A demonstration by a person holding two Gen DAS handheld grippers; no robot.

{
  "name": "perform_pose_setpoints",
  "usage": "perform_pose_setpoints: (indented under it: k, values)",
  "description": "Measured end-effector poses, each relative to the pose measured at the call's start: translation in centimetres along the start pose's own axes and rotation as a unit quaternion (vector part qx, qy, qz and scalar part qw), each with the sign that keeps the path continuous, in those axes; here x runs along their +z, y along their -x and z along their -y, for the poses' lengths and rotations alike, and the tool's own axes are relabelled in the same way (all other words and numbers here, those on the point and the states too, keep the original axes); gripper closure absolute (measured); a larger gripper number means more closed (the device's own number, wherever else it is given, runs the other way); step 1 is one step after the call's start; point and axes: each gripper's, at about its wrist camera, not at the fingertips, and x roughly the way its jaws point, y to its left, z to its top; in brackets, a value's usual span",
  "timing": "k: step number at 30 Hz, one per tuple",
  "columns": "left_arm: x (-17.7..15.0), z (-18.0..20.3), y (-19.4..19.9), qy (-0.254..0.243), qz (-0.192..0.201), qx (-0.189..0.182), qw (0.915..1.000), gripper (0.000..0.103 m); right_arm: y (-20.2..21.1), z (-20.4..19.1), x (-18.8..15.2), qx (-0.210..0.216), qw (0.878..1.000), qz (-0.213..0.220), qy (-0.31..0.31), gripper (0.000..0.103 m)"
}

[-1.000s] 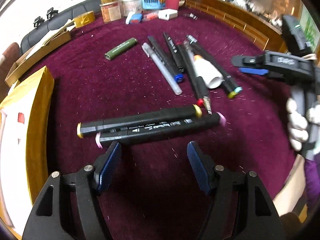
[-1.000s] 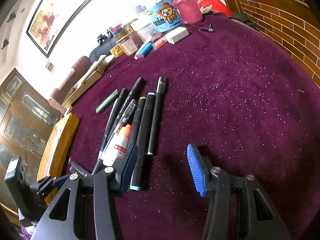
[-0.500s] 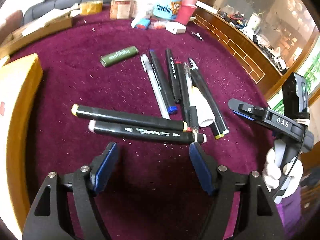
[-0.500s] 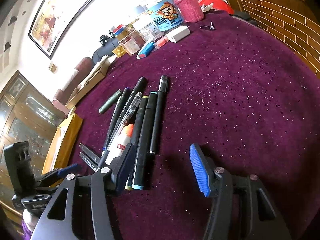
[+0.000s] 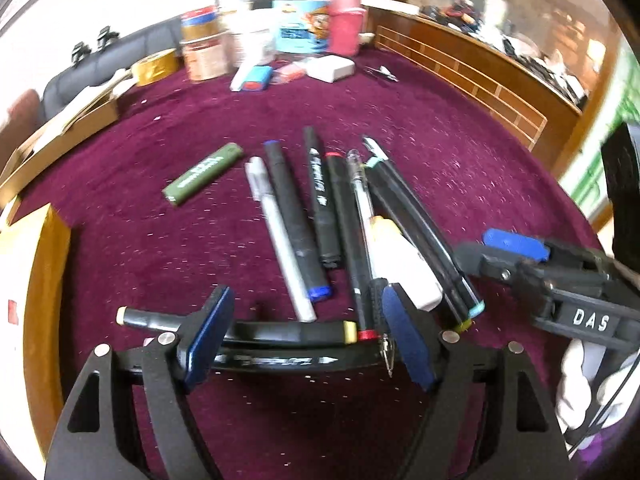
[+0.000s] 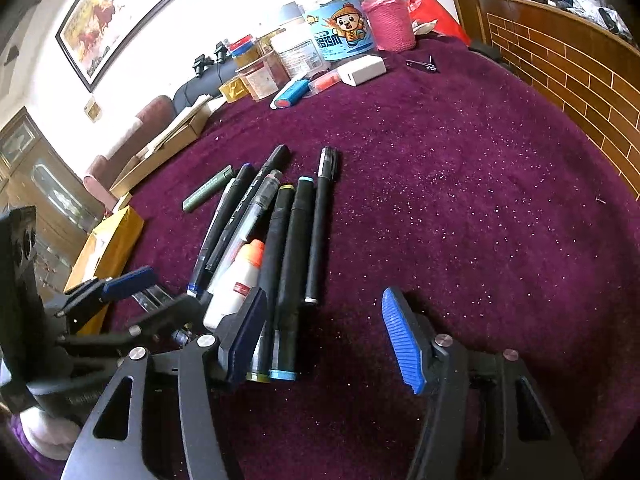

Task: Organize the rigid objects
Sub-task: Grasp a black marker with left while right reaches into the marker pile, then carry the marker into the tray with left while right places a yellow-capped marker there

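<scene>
Several black markers and pens (image 5: pixel 296 216) lie side by side on the purple cloth (image 5: pixel 440 152), with a white glue bottle (image 5: pixel 400 264) among them and a green lighter (image 5: pixel 202 173) to their left. Two black markers (image 5: pixel 276 330) lie crosswise between the fingers of my open left gripper (image 5: pixel 304 336), one yellow-capped. My right gripper (image 6: pixel 324 336) is open and empty, its left finger (image 6: pixel 244 332) beside the near ends of the pen row (image 6: pixel 280 248). The glue bottle (image 6: pixel 236 284) also shows there.
Jars, a blue cartoon tub (image 6: pixel 344 36), a pink bottle (image 6: pixel 388 20), a white box (image 6: pixel 362 70) and nail clippers (image 6: pixel 422 65) stand at the table's far side. Cardboard boxes (image 5: pixel 60 124) and a yellow box (image 5: pixel 36 248) line the left. A wooden rail (image 5: pixel 460 76) borders the right.
My left gripper has moved forward, so the two crosswise markers now lie between its fingers instead of ahead of them. The right gripper has barely moved.
</scene>
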Motion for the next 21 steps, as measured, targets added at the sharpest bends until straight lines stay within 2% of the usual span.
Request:
perform_pose_setpoints:
  k: [1, 5, 7, 9, 13, 17, 21]
  values:
    - [-0.2, 0.2, -0.3, -0.006, -0.022, -0.009, 0.9997, 0.027, 0.0, 0.0, 0.0, 0.0, 1.0, 0.0, -0.001, 0.048]
    - [-2.2, 1.6, 0.2, -0.087, -0.041, 0.023, 0.9951, 0.027, 0.0, 0.0, 0.0, 0.0, 1.0, 0.0, -0.001, 0.048]
    - [-3.6, 0.8, 0.6, -0.089, -0.063, 0.009, 0.994, 0.028, 0.1, 0.0, 0.0, 0.001, 1.0, 0.0, -0.001, 0.048]
    - [-4.3, -0.7, 1.3, -0.067, -0.076, -0.003, 0.9948, 0.033, 0.1, 0.0, 0.0, 0.002, 1.0, 0.0, -0.002, 0.047]
    - [-5.1, -4.6, 5.7, 0.004, -0.03, -0.039, 0.9988, 0.033, 0.0, 0.1, 0.0, 0.006, 1.0, 0.0, -0.003, 0.046]
    - [-6.0, -8.0, 8.2, 0.091, -0.006, -0.036, 0.9952, 0.033, 0.0, 0.2, 0.0, 0.008, 1.0, 0.0, -0.003, 0.045]
    - [-8.7, -8.7, 8.8, 0.151, -0.018, -0.015, 0.9883, 0.032, 0.0, 0.2, 0.0, 0.009, 1.0, 0.0, -0.003, 0.045]
